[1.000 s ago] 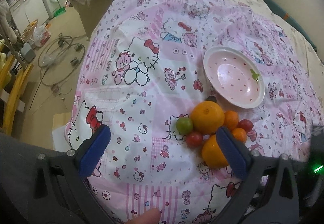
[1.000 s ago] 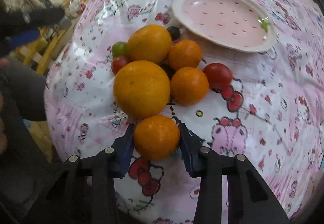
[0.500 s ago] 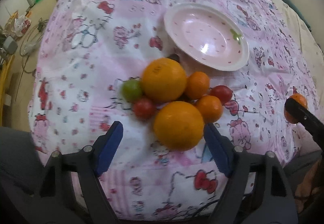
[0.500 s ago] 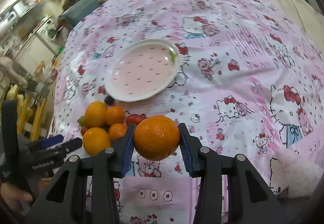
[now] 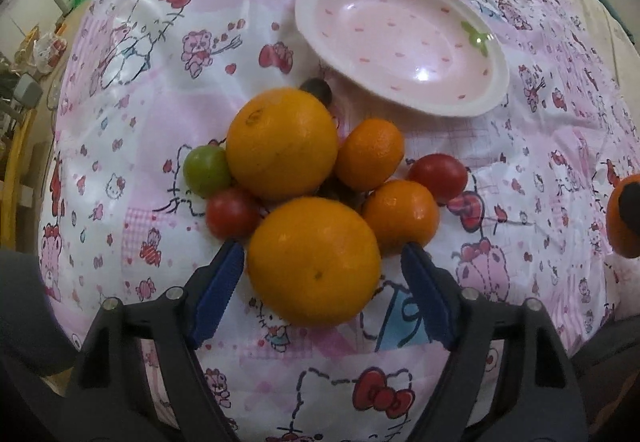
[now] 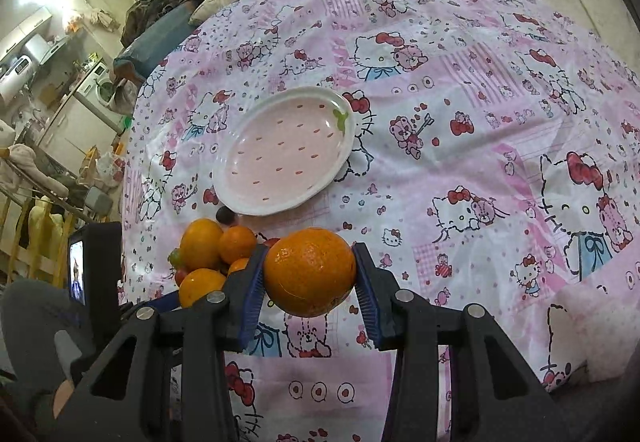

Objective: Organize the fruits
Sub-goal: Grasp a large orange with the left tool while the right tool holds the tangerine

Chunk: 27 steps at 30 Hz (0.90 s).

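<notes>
– What does the right gripper (image 6: 309, 274) have?

– A small orange (image 6: 310, 271). The two blue fingers (image 6: 252, 294) squeeze it from both sides, and it is up off the cloth (image 6: 460, 114). The left camera only sees a bit of that orange (image 5: 624, 218) at its far right edge.

– And the left gripper (image 5: 322, 262)?

– Its fingers (image 5: 218, 294) are wide apart. A big orange (image 5: 314, 262) sits on the cloth right between them. There is a small gap on each side, so they do not touch it.

– What is past those fingers?

– More fruit in a heap: another big orange (image 5: 282, 144), two little oranges (image 5: 370, 154), a green tomato (image 5: 206, 170) and two red tomatoes (image 5: 234, 212). Something small and dark (image 5: 316, 90) peeks out behind. Past the heap is a pink plate (image 5: 400, 38) with nothing in it.

– Does the right camera see the heap?

– Only part. The heap (image 6: 204, 254) is off to the left of its fingers, half hidden, and the plate (image 6: 284, 150) is straight ahead.
</notes>
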Motion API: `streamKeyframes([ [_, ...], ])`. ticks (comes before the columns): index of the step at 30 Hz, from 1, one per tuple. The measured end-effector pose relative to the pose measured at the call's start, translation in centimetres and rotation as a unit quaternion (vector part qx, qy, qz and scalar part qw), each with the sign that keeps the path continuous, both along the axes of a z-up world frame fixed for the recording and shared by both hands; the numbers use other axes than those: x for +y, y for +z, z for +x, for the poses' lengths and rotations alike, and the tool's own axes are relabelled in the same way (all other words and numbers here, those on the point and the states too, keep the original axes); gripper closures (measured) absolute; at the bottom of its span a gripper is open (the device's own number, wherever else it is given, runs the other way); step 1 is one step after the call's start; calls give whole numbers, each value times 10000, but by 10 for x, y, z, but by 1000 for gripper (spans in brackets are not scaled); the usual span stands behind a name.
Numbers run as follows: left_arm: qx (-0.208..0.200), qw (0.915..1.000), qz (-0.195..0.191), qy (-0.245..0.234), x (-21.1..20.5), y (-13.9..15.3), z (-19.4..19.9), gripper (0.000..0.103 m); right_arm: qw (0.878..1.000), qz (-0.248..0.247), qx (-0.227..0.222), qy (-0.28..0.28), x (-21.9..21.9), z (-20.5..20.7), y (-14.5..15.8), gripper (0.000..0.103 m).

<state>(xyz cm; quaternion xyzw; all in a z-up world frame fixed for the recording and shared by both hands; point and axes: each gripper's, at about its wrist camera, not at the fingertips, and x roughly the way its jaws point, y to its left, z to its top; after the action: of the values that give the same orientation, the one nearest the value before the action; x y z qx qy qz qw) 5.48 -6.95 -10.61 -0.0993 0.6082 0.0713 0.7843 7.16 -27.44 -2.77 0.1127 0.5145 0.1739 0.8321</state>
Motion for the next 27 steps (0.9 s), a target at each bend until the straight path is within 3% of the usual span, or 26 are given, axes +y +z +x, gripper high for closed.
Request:
streamKeyframes([
  [3,-47,9999,89,-68,-4,2,1,31,10000,15,-2,-25,-1,0,0,59],
  [7,-49,9998,165,-74,-2,3,4,47,10000,60,-26,-67,-3,-1,2,59],
  [11,31,9999,-85,59,7,2,8,47,10000,67,-49,-45,-1,-2,3,59],
  [22,-45,9998,-45,-161,2,10,-5,50,10000,37,-79,-42,0,-4,5,59],
  [27,-238,9979,-571,-171,12,19,-18,51,9999,50,-84,-29,1,-4,5,59],
])
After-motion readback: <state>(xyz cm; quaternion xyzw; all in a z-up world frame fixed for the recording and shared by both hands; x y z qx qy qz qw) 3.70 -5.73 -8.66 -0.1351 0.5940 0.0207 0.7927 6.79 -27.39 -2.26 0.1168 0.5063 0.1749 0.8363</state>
